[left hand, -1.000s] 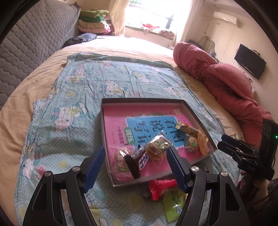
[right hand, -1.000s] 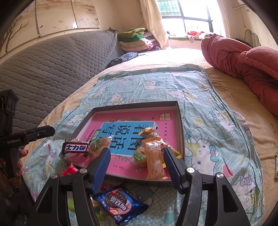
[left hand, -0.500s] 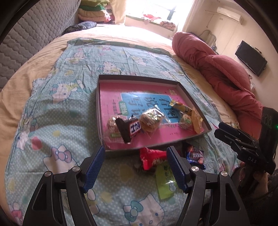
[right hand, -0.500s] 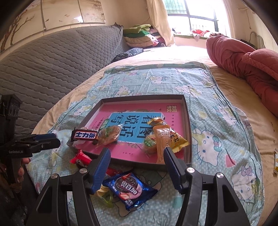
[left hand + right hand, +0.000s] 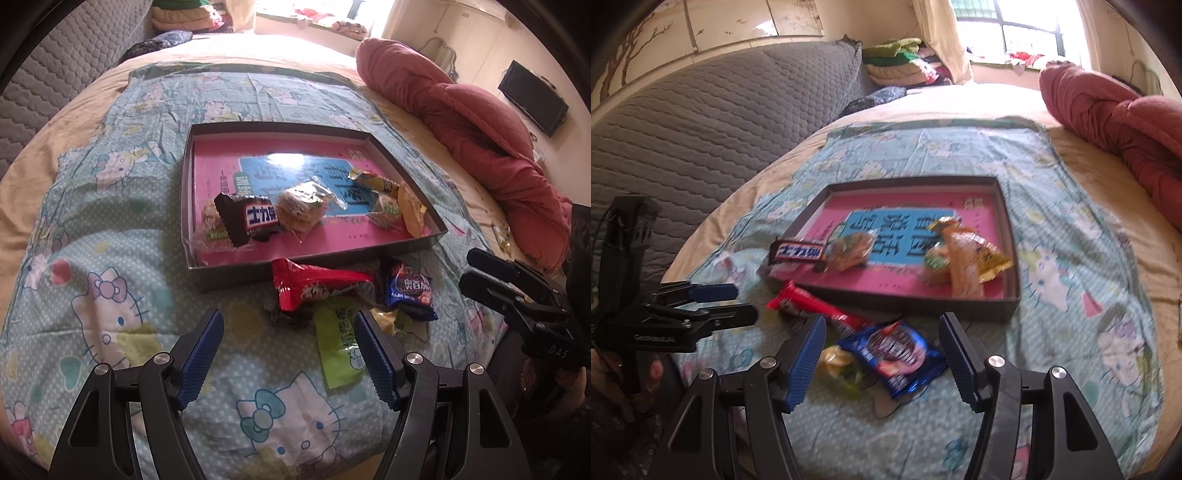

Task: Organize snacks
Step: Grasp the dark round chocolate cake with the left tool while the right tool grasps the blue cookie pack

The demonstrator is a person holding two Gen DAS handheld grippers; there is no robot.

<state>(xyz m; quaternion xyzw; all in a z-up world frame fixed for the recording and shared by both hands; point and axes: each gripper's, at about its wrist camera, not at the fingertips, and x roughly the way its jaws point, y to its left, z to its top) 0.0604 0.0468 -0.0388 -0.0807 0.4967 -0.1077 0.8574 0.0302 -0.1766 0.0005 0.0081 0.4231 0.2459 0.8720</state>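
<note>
A shallow grey box (image 5: 229, 271) (image 5: 908, 295) with a pink book inside lies on the bed. In it are a dark chocolate bar (image 5: 255, 219) (image 5: 798, 253), clear-wrapped cakes (image 5: 301, 210) and yellow packets (image 5: 410, 212) (image 5: 964, 258). In front of the box lie a red packet (image 5: 317, 286) (image 5: 812, 304), a blue cookie packet (image 5: 410, 290) (image 5: 894, 349) and a green packet (image 5: 338, 347). My left gripper (image 5: 288, 332) is open above the blanket, just short of the red packet. My right gripper (image 5: 882, 332) is open, its jaws straddling the blue cookie packet from above without touching it.
A cartoon-cat blanket (image 5: 110, 229) covers the bed. A pink quilt (image 5: 480, 140) is heaped at the right, a grey padded headboard (image 5: 701, 140) at the left. Folded clothes (image 5: 901, 61) sit by the window. A small yellow wrapper (image 5: 502, 236) lies near the quilt.
Both grippers have drawn back from the box toward the near edge of the bed and tilted down. The loose packets in front of the box have come fully into view.
</note>
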